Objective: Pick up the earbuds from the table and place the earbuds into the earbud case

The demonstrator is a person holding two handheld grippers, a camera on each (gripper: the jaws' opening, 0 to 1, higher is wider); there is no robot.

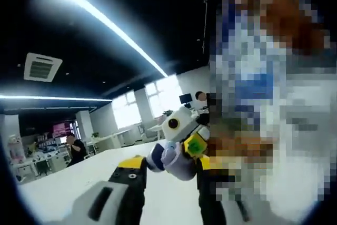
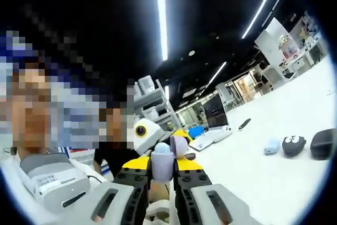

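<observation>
Both tools are lifted off the tabletop and brought face to face, so this reads as the insertion step.

Right tool: jaws closed on the earbud case, a lavender case held upright with its lid flipped open. A pale blue bit shows at the case mouth; can't tell if that's an earbud already seated or lining.

Left tool: jaws stand apart and nothing sits between them that I can see. In the left gripper view the same case sits just past the tips, in the grip of the other tool. Whether the left tool carries an earbud — cannot tell; too small or blurred.

On the tabletop, well away: a light blue item, a dark round pouch with eyes, a black case, a laptop. No loose earbud identifiable there.

Judgement: pick looks done or near done, placement in hand. Next move needs the right tool to hold the case steady, mouth up, while the left lines up over the opening and releases straight down. Risk: case twisting in the grip.
</observation>
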